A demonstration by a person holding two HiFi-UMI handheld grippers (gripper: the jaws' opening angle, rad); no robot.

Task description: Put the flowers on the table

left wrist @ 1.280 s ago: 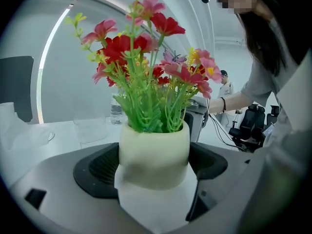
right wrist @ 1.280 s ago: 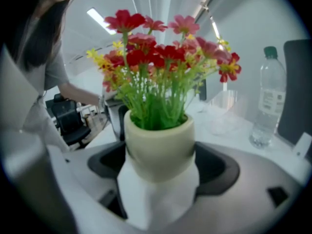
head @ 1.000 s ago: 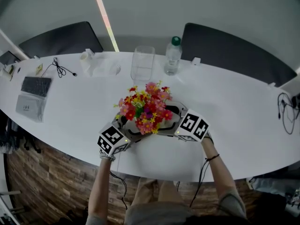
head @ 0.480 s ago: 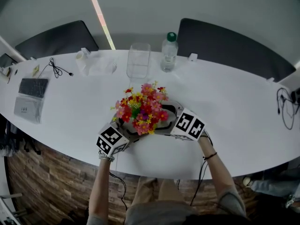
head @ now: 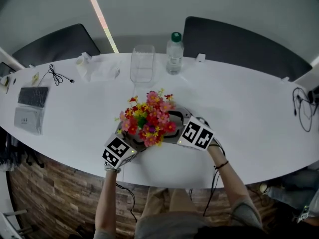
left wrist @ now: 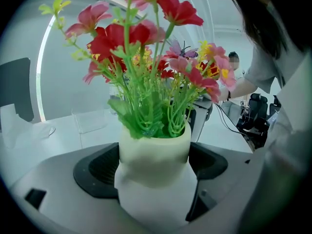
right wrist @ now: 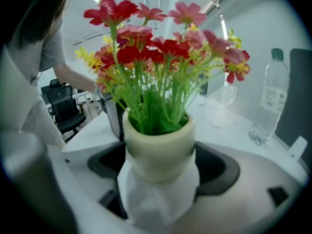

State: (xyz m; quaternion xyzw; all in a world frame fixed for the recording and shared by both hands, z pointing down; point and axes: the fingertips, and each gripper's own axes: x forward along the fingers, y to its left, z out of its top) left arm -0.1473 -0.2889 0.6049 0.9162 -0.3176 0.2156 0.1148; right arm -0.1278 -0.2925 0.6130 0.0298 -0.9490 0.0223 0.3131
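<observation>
Black-and-white marker cubes (head: 118,151) (head: 197,135), black wristband (head: 223,166)

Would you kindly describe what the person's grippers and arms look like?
Both the left gripper and right gripper are grey shells with black pads, each carrying a white cube printed with black square markers. A black cable trails from each. The right wrist wears a thin black band; grey sleeves end above the forearms.

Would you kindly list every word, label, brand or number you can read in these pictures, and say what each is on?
No text here can be read.
Water bottle label: print too blurred to read.
Keyboard: keys too small to read.
Cubes on the left gripper and right gripper: black-and-white square patterns, no letters.
Vase: plain, no print.
</observation>
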